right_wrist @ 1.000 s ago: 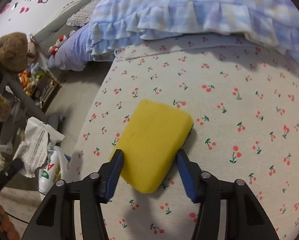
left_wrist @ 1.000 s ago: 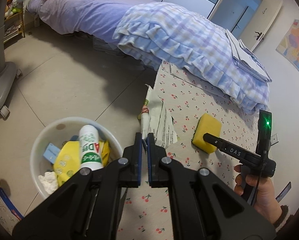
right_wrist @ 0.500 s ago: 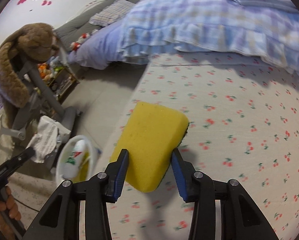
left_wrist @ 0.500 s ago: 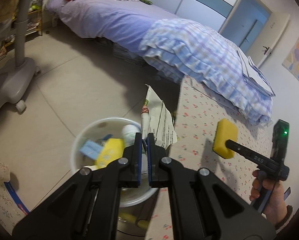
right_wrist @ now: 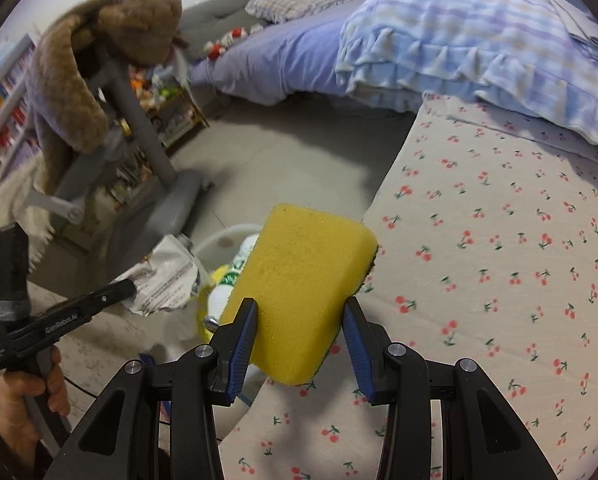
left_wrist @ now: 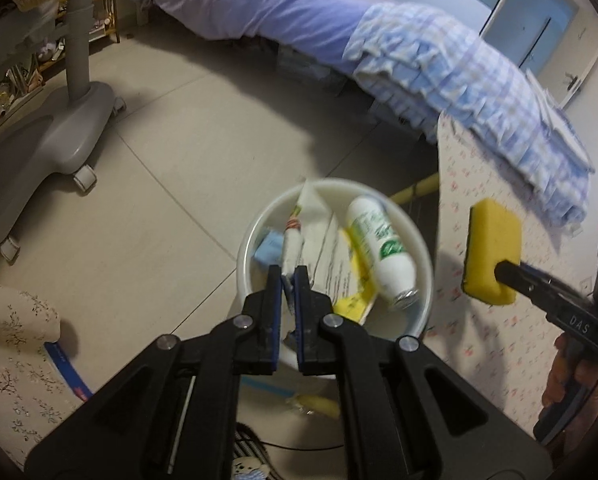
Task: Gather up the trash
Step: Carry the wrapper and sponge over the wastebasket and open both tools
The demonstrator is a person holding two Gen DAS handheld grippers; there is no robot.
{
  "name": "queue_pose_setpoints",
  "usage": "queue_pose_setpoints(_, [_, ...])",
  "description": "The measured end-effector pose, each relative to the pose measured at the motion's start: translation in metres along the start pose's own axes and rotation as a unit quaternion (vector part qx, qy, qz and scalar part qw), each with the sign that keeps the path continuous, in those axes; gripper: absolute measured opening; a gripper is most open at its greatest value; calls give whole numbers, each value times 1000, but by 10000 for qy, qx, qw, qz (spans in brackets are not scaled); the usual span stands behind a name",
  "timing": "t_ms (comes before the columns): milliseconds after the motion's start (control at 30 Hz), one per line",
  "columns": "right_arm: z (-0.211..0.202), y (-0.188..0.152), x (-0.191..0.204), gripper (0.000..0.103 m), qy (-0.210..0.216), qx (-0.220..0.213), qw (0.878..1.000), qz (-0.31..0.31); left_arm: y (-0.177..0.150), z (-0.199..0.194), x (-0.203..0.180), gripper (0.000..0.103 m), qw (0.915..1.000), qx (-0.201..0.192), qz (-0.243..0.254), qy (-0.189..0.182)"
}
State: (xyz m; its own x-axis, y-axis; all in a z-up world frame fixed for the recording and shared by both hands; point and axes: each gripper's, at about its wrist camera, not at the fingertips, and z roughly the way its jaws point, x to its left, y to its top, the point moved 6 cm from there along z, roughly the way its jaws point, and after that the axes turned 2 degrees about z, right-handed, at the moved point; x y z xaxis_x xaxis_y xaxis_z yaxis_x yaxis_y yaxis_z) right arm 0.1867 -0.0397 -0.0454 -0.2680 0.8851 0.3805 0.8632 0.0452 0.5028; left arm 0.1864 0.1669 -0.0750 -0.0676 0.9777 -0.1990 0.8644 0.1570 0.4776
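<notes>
While a second ago the yellow sponge (right_wrist: 299, 292) lay flat on the cherry-print cloth (right_wrist: 499, 280), it now hangs lifted at the cloth's left edge, squeezed between the pads of the right gripper (right_wrist: 299, 344) and headed toward the white bin (left_wrist: 423, 248) on the floor. The left gripper (left_wrist: 287, 284) has swung over that bin too – jaws pinched tight on a crumpled paper wrapper (left_wrist: 323, 248) that dangles into it. Both pieces look one release away from collected. Sponge: soft, porous foam, rounded block, dark scrub layer underneath. Wrapper: thin, creased, printed paper. Bin: smooth round plastic, already holding a white bottle (left_wrist: 379, 248) and yellow packaging (left_wrist: 355, 300).
</notes>
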Motion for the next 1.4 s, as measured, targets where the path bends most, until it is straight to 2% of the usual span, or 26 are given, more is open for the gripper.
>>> queue_pose_setpoints(67, [10,-1,7,44,-186,82,9997,-148,-4,6,1,5,9999,92,59,15])
queue_pose_setpoints(167, [25,-3,16,44,-246,193,9992,-264,-7,12,4,6,9996,194,197,86])
queue_pose_setpoints(267, [36,-6,25,45,-387,257,9980,-424,-12,18,8,13,9991,336,267,56])
queue_pose_setpoints(333, [45,-10,31,45,-525,350,9967,-517,-13,22,10,13,9987,415,284,70])
queue_pose_setpoints(500, [61,-18,42,45,-702,478,9943,-639,-10,21,13,16,9990,399,171,-59])
queue_pose_setpoints(633, [65,-18,48,51,-704,486,9944,-619,-8,16,17,35,9994,319,71,-62])
queue_pose_setpoints(733, [65,-15,47,64,-550,494,9964,-409,-7,14,20,49,9996,277,-52,-69])
queue_pose_setpoints(833, [55,-10,41,70,-399,374,9984,-147,-5,11,20,60,9997,228,-120,-61])
queue_pose_setpoints(1000, [33,-4,28,71,-298,194,9993,126,-4,6,18,72,9997,191,-134,59])
queue_pose_setpoints(1067, [22,-5,22,71,-307,138,9992,202,-6,2,15,79,9996,201,-164,92])
queue_pose_setpoints(1233, [-14,-16,5,75,-402,-13,9985,367,-15,-13,3,88,9993,214,-278,89])
queue_pose_setpoints(1333, [-38,-25,-6,85,-482,-127,9977,461,-20,-24,-5,98,9993,139,-332,88])
queue_pose_setpoints(1400, [-54,-29,-12,86,-537,-226,9970,511,-24,-34,-15,100,9995,38,-297,80])
